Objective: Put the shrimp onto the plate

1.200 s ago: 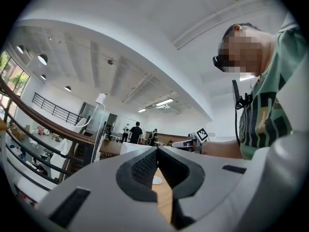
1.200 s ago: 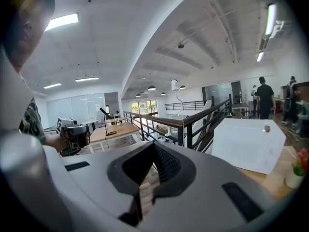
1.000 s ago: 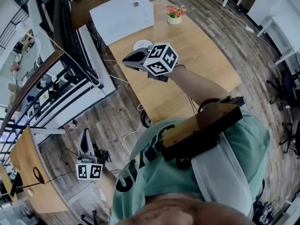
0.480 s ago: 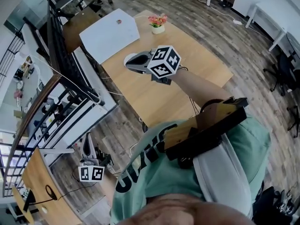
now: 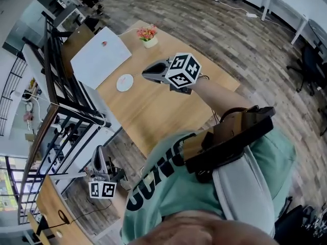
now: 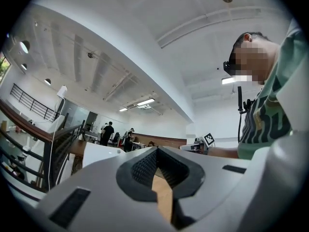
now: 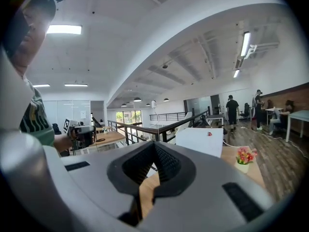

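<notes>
Both pairs of jaws are pressed together at the tips with nothing between them: the right gripper (image 7: 155, 148) shows this in its own view, and the left gripper (image 6: 156, 150) shows the same in its view. The right gripper (image 5: 146, 74) is held out over the wooden table (image 5: 163, 108). The white plate (image 5: 124, 82) lies on the wood a little beyond its jaw tips and is empty. Further ahead of those jaws is a white board (image 5: 94, 63) with a small red thing on it, apparently the shrimp (image 5: 104, 43), well apart from the tips. In the right gripper view the shrimp (image 7: 209, 134) sits ahead and to the right of the jaws, and a flower pot (image 7: 244, 159) is nearer on that side. The left gripper (image 5: 97, 151) hangs low at the person's side, over the floor, far from both plate and shrimp.
</notes>
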The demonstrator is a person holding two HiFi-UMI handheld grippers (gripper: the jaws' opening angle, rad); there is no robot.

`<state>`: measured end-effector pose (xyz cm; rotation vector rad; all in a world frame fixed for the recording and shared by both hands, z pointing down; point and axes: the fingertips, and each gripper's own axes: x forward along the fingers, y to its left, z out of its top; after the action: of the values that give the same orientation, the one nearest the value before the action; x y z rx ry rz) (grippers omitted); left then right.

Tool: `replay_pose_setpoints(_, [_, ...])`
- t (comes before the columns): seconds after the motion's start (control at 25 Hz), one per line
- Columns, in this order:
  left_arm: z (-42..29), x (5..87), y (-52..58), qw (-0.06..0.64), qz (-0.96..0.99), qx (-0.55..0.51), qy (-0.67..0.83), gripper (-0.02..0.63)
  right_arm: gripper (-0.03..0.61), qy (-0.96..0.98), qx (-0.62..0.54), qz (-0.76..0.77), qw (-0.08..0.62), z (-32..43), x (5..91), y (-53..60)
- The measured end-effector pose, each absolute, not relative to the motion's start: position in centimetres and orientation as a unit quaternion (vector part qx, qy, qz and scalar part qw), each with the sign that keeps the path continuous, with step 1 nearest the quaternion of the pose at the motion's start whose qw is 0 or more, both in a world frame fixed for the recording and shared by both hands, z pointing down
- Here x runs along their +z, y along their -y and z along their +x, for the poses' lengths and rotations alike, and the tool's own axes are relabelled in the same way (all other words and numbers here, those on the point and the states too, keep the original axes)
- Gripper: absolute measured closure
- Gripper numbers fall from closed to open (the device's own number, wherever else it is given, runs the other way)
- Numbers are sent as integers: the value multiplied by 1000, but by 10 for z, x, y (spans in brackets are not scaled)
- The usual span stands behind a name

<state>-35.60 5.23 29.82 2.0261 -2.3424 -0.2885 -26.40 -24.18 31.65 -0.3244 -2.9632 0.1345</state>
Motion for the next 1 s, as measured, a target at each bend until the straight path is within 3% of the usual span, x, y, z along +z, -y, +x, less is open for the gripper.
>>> replay_pose_setpoints(0.4, [-235,309,28,76,631,-67,769,607,574,977,85,-162,108,-171,384,307])
replay_pose_setpoints(1.0, [-235,311,-111,53,608,-81,788,607,574,969,74,-202,119,-188,381,169])
